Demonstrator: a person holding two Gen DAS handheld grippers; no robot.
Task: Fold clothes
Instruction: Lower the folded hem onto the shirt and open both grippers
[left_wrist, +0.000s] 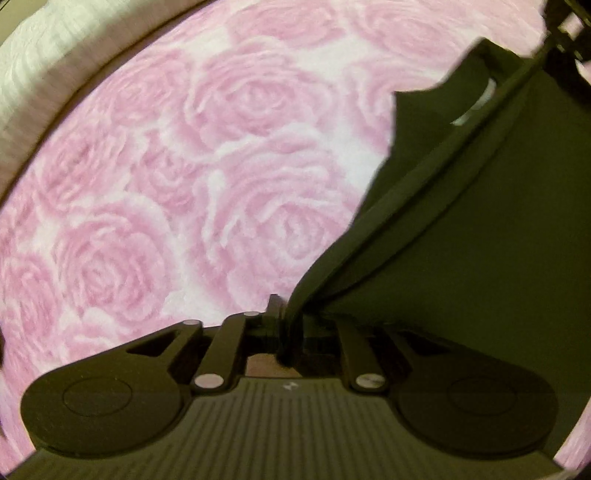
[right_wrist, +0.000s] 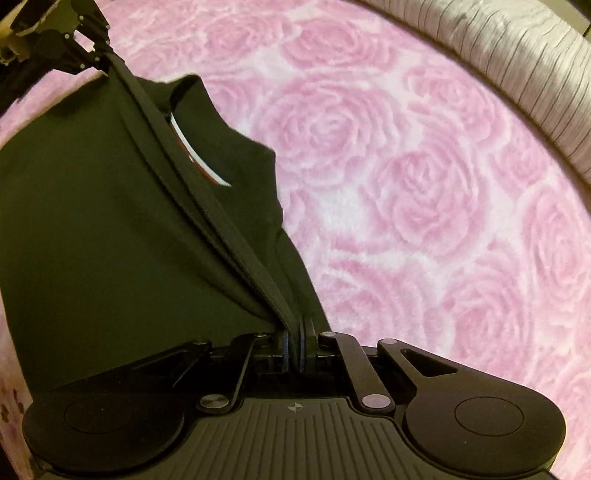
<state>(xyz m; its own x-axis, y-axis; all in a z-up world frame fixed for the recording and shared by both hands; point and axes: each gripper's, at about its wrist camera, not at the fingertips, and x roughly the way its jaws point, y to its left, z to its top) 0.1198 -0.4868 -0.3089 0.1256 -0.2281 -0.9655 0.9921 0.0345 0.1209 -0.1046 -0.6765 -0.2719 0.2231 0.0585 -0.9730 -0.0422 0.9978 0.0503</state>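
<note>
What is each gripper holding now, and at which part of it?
Both hold the same dark garment by its hemmed edge. The left gripper pinches one end of that edge, the right gripper the other, and it stretches taut between them.

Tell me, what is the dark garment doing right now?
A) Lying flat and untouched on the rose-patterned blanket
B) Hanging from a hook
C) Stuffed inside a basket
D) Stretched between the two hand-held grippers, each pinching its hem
D: the left hand-held gripper and the right hand-held gripper are each closed on the hem of the dark garment, which runs taut between them above the rose-patterned blanket.
</note>
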